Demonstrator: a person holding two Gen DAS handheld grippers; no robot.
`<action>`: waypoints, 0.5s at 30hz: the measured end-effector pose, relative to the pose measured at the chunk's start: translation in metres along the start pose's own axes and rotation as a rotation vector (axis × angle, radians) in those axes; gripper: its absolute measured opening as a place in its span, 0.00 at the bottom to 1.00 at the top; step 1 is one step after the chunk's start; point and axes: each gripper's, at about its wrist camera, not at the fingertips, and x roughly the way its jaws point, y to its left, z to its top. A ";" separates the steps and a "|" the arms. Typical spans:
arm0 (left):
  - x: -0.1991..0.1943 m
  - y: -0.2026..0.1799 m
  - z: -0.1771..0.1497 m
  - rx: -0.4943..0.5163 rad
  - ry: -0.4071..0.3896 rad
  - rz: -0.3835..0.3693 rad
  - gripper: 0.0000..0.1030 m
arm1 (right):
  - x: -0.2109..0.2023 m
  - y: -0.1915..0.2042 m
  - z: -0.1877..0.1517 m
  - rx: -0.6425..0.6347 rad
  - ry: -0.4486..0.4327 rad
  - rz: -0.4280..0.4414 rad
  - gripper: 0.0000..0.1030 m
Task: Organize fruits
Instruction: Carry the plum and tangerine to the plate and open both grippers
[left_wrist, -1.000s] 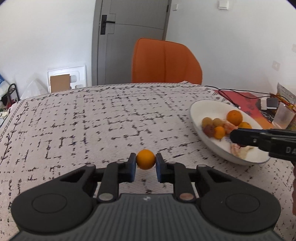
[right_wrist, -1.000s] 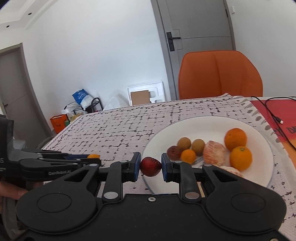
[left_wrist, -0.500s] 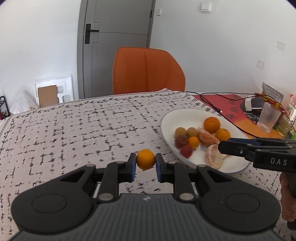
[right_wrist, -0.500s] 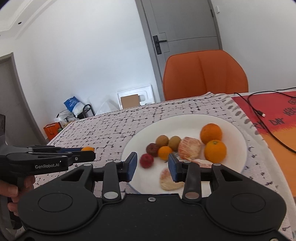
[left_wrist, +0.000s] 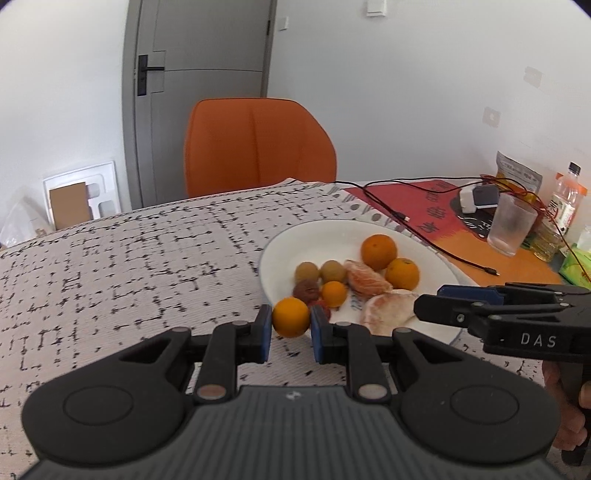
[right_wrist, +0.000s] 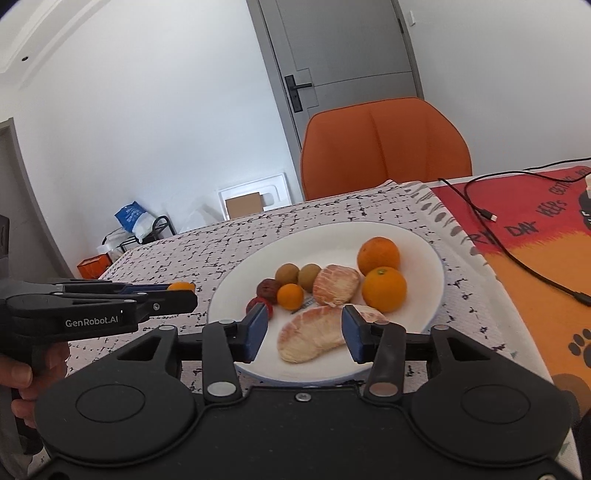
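Note:
My left gripper (left_wrist: 290, 326) is shut on a small orange fruit (left_wrist: 290, 316), held just off the near left rim of the white plate (left_wrist: 332, 232). In the right wrist view the left gripper (right_wrist: 186, 292) shows at the left with the small orange fruit (right_wrist: 181, 285) at its tips. The jaws of my right gripper (right_wrist: 303, 330) are opening above the plate (right_wrist: 417, 243), with no fruit pressed between them. A peeled segment (right_wrist: 310, 338) lies on the plate below the gap. The red fruit (right_wrist: 258, 303) rests on the plate by the left finger. Two oranges (right_wrist: 380, 273) and several small fruits sit further back.
An orange chair (left_wrist: 255, 147) stands behind the table. To the right of the plate lie a black cable (left_wrist: 454, 258) and a red-orange mat (right_wrist: 535, 240). A glass (left_wrist: 511, 229), a bottle (left_wrist: 563, 203) and a charger (left_wrist: 480, 197) stand at the far right.
My right gripper let go of the red fruit onto the plate, and its jaws have spread. My left gripper carried the small orange fruit rightward, up to the plate's rim.

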 end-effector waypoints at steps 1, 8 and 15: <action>0.001 -0.003 0.001 0.005 0.001 -0.004 0.20 | -0.001 -0.001 0.000 0.004 -0.001 -0.002 0.44; 0.004 -0.020 0.012 0.038 -0.005 -0.027 0.20 | -0.004 -0.008 -0.003 0.019 -0.003 -0.006 0.49; 0.002 -0.021 0.014 0.047 0.012 -0.010 0.24 | -0.008 -0.007 -0.003 0.010 -0.006 0.001 0.50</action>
